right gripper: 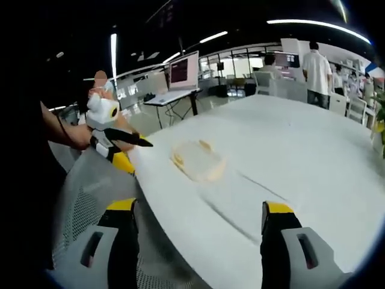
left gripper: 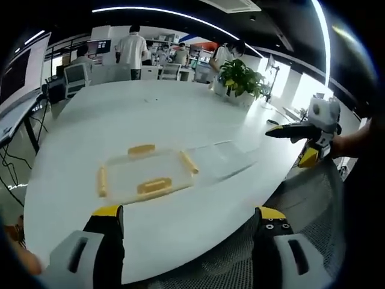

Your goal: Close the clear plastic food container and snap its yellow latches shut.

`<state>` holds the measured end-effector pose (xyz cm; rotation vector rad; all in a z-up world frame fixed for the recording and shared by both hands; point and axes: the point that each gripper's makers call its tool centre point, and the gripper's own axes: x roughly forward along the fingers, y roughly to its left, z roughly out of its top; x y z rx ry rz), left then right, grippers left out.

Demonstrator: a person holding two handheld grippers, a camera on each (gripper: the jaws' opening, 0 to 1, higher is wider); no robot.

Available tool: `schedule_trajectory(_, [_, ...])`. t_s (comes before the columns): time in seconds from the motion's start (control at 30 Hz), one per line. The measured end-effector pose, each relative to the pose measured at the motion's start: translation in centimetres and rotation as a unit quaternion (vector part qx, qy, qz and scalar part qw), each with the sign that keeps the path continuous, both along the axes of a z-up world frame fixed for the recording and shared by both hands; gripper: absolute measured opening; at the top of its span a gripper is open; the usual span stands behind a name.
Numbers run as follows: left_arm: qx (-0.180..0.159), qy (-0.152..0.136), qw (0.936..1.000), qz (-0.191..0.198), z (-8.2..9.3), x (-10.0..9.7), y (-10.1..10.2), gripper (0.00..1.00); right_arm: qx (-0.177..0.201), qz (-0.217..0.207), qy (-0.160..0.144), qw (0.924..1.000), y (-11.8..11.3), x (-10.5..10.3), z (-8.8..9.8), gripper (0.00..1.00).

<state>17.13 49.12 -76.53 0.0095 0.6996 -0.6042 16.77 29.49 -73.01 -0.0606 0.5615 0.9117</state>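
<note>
Both the left gripper (left gripper: pixel 186 229) and the right gripper (right gripper: pixel 201 226) are held with jaws wide apart, nothing between them, near the table's (left gripper: pixel 180 114) curved edge. The container (left gripper: pixel 146 174) is seen flat near that edge, long side running along it, yellow latches (left gripper: pixel 154 185) around. Much bare table lies beyond, then a plant (left gripper: pixel 240 77).

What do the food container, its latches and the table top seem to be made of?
Container: clear plastic, glossy by the look; the white table shows through it. Latches: opaque yellow, probably plastic; the finish is too small to judge. Table: smooth white top with soft reflections, likely laminate or painted board, though the look leaves that open.
</note>
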Motion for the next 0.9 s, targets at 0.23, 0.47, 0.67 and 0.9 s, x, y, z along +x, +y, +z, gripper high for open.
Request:
schedule_trajectory(0.23, [0.005, 0.026, 0.9994, -0.021, -0.6, 0.3, 0.7, 0.91, 0.004, 0.012, 0.003, 0.9999, 1.6, 1.0, 0.4, 0.81])
schedule_trajectory(0.47, [-0.002, 0.037, 0.9985, -0.041, -0.8, 1.1, 1.3, 0.97, 0.001, 0.037, 0.012, 0.9993, 3.5, 1.5, 0.6, 0.8])
schedule_trajectory(0.67, [0.016, 0.038, 0.9968, -0.068, -0.8, 1.9, 2.3, 0.99, -0.005, 0.048, 0.013, 0.9987, 4.9, 2.5, 0.7, 0.79])
schedule_trajectory(0.9, [0.028, 0.051, 0.9938, -0.094, -1.1, 2.8, 3.2, 0.99, -0.024, 0.072, 0.021, 0.9969, 6.3, 3.0, -0.3, 0.75])
